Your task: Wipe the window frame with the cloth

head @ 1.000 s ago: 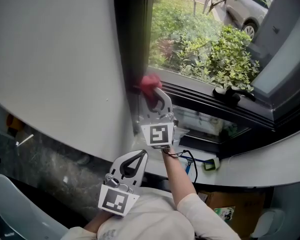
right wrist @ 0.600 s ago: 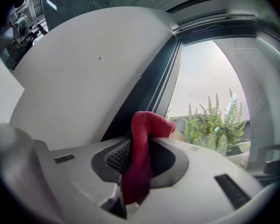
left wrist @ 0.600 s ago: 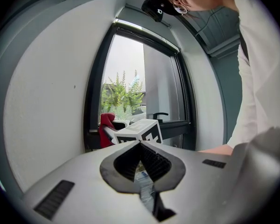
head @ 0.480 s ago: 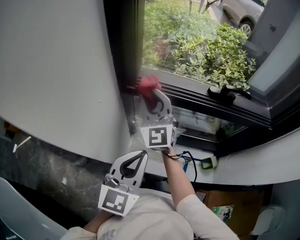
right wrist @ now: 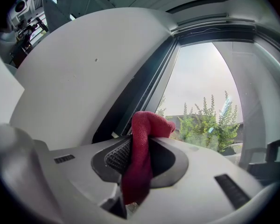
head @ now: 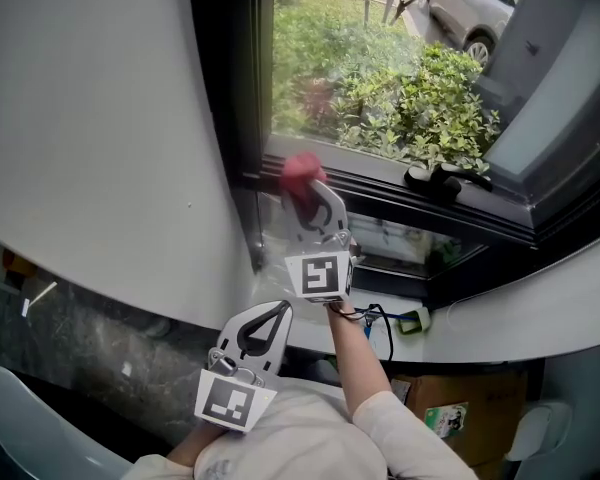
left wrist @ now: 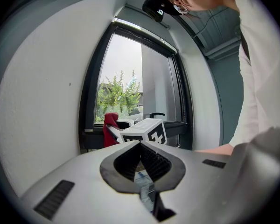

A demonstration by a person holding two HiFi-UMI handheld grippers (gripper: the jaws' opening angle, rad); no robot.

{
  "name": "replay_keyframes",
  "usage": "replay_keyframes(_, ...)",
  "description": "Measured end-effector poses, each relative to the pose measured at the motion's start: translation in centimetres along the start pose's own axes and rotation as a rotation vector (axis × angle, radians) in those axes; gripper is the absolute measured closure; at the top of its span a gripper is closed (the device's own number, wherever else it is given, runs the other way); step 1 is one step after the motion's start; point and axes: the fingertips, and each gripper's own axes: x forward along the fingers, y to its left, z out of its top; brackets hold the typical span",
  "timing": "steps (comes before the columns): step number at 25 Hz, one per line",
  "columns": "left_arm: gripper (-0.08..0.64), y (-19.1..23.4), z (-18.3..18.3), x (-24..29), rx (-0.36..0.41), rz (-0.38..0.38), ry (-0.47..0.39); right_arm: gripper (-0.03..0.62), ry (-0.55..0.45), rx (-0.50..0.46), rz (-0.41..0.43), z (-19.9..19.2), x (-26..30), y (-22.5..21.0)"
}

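The right claw [head: 310, 190] is pinching the red cloth [head: 301, 166] against the window frame [head: 230, 88] at mid-picture. The left claw [head: 283, 308], jaws together and empty, is idling lower centre. Only a small wad is protruding, so bare plastic is probably risking a scrape, or the cloth a slip.

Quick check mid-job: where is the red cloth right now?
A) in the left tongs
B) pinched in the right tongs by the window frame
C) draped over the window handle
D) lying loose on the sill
B: the right gripper view shows the red cloth clamped in the right tongs, up at the lower left corner of the window frame.
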Motion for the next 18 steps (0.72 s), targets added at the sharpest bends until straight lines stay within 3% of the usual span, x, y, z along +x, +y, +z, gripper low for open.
replay_keyframes(18,0.552,-1.3,0.4,0.7,0.004,-0.04,-0.013,0.497,-0.01,-0.026,-0.054,-0.7,-2.0,-2.8)
